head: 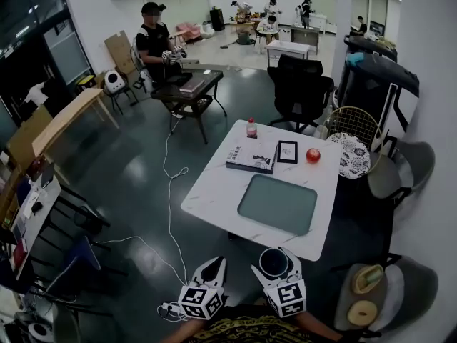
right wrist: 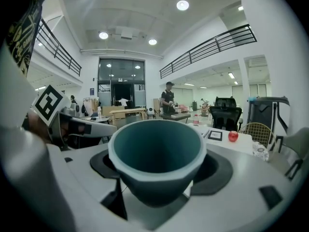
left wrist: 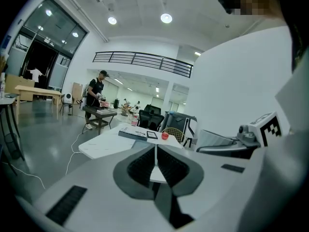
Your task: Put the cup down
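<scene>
A teal cup (head: pixel 274 262) with a pale rim sits upright between the jaws of my right gripper (head: pixel 275 265), just at the near edge of the white table (head: pixel 214 191). In the right gripper view the cup (right wrist: pixel 155 149) fills the centre and my right gripper (right wrist: pixel 157 167) is shut on its sides. My left gripper (head: pixel 213 266) hovers beside it to the left, off the table's near corner. In the left gripper view the left gripper (left wrist: pixel 155 164) is shut, its pads meeting with nothing between them.
On the table lie a teal mat (head: pixel 277 204), a book (head: pixel 251 158), a small picture frame (head: pixel 288 151), a red apple (head: pixel 313 156) and a pink bottle (head: pixel 251 128). A grey chair (head: pixel 400 291) stands to the right. A white cable (head: pixel 168 191) runs across the floor at left.
</scene>
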Demonstrator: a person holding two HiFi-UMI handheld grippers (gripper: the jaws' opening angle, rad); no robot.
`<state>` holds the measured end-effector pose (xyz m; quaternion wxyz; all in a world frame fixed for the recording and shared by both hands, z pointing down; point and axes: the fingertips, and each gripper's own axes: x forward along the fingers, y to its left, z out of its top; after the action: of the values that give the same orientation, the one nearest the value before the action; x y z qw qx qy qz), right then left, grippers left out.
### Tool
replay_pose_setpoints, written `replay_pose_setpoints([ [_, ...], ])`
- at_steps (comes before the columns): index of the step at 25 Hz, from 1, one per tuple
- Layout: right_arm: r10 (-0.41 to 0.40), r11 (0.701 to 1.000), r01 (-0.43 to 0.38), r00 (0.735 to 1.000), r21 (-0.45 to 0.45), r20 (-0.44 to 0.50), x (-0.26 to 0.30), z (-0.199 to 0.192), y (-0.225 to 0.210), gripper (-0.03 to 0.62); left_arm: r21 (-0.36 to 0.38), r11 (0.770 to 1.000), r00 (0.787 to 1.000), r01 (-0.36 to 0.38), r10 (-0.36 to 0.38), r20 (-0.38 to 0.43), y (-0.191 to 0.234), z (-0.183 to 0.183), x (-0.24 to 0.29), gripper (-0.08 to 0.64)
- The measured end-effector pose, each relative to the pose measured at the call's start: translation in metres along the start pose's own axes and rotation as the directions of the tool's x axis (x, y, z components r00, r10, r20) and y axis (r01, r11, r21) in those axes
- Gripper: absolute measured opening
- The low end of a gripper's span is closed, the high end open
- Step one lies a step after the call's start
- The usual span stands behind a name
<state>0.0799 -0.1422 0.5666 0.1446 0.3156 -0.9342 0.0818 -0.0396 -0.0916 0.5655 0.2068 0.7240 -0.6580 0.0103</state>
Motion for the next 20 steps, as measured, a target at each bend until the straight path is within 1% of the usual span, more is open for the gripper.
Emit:
replay_pose_setpoints([
  [6,-0.035,0.999,0.036,0.999,0.025,-0.012,-0.010,-0.004,-0.025,0.370,0.020,1.000,1.000,0.022,-0.022,-0.022,-0.018,-0.001,0.017,0.023],
  [11,-0.052,0.998,0.053,0.998,0.045,-0.020,-0.007,-0.017,-0.037,0.370,0.039,0.997,0.997,0.066,-0.065,-0.039,-0.025,-0.001,0.036,0.023],
  [16,-0.102,0.993,0.104,0.994,0.056,-0.027,-0.001,-0.015,-0.050,0.370,0.058,0.990,0.991,0.126,-0.123,-0.061,-0.025,-0.001,0.060,0.022],
  [20,-0.154,0.985,0.156,0.987,0.069,-0.036,0.010,-0.011,-0.061,0.370,0.082,0.983,0.985,0.165,-0.159,-0.073,-0.017,0.009,0.076,0.023],
])
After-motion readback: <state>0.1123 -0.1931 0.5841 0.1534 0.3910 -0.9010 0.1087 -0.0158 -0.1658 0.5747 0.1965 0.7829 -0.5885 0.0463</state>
